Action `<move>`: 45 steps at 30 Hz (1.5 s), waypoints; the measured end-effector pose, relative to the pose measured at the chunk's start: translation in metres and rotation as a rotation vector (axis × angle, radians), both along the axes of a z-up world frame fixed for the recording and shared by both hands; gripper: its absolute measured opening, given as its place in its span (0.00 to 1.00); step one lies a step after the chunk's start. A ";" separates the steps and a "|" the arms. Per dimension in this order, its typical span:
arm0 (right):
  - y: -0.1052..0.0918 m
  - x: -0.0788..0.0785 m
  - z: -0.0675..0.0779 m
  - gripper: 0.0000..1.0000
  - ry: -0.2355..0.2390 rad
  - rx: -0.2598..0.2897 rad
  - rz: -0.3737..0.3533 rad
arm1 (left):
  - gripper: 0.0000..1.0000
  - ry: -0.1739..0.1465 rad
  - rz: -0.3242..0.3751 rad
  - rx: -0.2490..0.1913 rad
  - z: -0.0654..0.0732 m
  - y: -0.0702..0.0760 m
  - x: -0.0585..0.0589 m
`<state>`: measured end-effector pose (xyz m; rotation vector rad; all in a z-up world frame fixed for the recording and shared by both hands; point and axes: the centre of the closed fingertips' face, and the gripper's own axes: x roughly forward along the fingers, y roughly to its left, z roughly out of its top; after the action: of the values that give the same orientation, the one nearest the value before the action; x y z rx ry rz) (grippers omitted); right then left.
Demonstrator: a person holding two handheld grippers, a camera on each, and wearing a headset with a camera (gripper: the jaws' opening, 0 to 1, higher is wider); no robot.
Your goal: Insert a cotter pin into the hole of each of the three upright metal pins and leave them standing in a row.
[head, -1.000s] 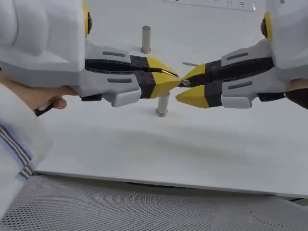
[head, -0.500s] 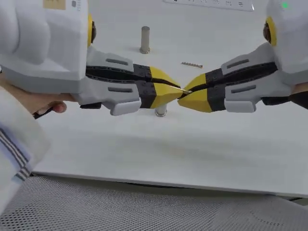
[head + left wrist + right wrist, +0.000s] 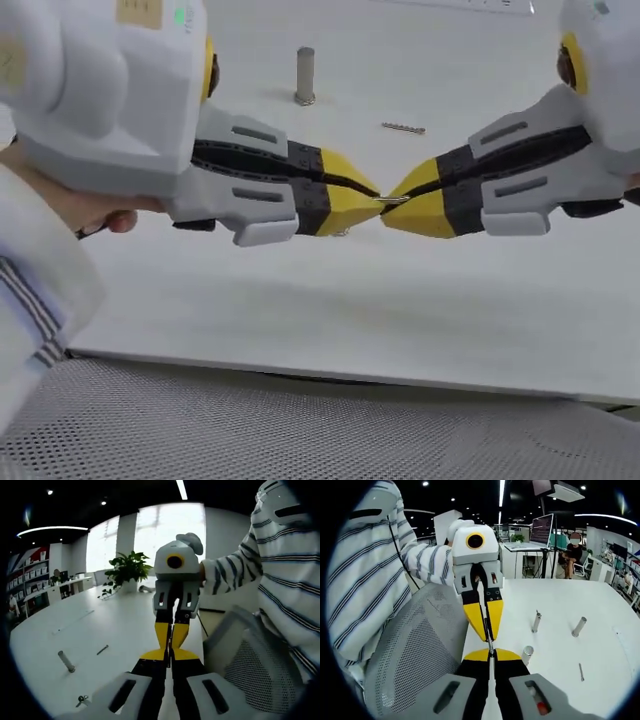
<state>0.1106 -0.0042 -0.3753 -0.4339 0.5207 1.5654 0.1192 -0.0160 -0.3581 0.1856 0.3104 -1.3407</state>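
My left gripper and right gripper meet tip to tip above the white table. A thin cotter pin bridges them, and both look shut on it. In the right gripper view the cotter pin runs from the left gripper's yellow jaws down into my right gripper. One upright metal pin stands at the back. Another metal pin's base peeks out under the left gripper. Three metal pins stand on the table. A loose cotter pin lies flat.
A grey mesh chair sits below the table's front edge. A power strip lies at the far edge. A person sits at a desk far behind.
The right gripper, open a second ago, has shut on the free end of the cotter pin that the left gripper holds. Both grippers sit slightly lower in the picture.
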 end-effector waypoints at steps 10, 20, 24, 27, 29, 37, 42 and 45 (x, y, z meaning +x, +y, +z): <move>-0.012 0.013 -0.012 0.00 -0.022 -0.038 -0.065 | 0.15 -0.050 0.059 0.079 -0.013 0.008 0.015; -0.028 0.039 -0.039 0.00 -0.036 -0.103 -0.162 | 0.24 -0.058 0.113 0.180 -0.038 0.021 0.041; -0.035 0.051 -0.048 0.00 -0.052 -0.133 -0.191 | 0.23 -0.054 0.108 0.207 -0.045 0.021 0.046; -0.036 0.057 -0.053 0.00 -0.053 -0.140 -0.202 | 0.21 -0.046 0.100 0.251 -0.054 0.021 0.050; -0.037 0.060 -0.056 0.00 -0.066 -0.151 -0.201 | 0.21 -0.029 0.109 0.264 -0.059 0.021 0.053; -0.034 0.065 -0.069 0.00 -0.091 -0.180 -0.163 | 0.14 -0.019 0.104 0.313 -0.069 0.016 0.057; -0.031 0.064 -0.071 0.00 -0.094 -0.190 -0.138 | 0.08 -0.006 0.116 0.297 -0.067 0.017 0.061; -0.029 0.064 -0.072 0.00 -0.094 -0.193 -0.127 | 0.12 -0.020 0.107 0.330 -0.073 0.022 0.062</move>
<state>0.1747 -0.0333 -0.4475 -0.6069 0.6172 1.3712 0.1816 0.0061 -0.4306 0.4521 0.5176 -1.1748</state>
